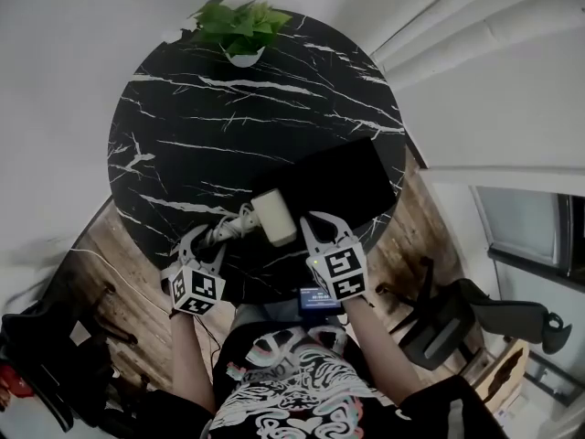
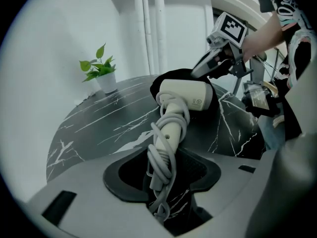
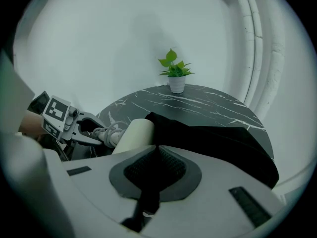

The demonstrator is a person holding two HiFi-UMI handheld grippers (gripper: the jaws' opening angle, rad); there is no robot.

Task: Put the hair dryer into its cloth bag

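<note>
A white hair dryer point(image 1: 274, 218) lies near the front edge of the round black marble table point(image 1: 210, 126), its cord wound around the handle. Its head point(image 2: 185, 94) rests at the mouth of the black cloth bag point(image 1: 338, 181). My left gripper point(image 1: 215, 236) is shut on the cord-wrapped handle point(image 2: 166, 143), which stands between the pads. My right gripper point(image 1: 311, 225) is to the right of the dryer head, shut on the bag's near edge point(image 3: 163, 128); black cloth hangs below its jaws. In the right gripper view the dryer head point(image 3: 132, 135) pokes out beside the bag point(image 3: 213, 138).
A small potted plant point(image 1: 239, 27) stands at the table's far edge. The bag covers the right front part of the table. A dark office chair point(image 1: 475, 314) stands on the wooden floor to the right, and white pipes run along the wall point(image 2: 148, 29).
</note>
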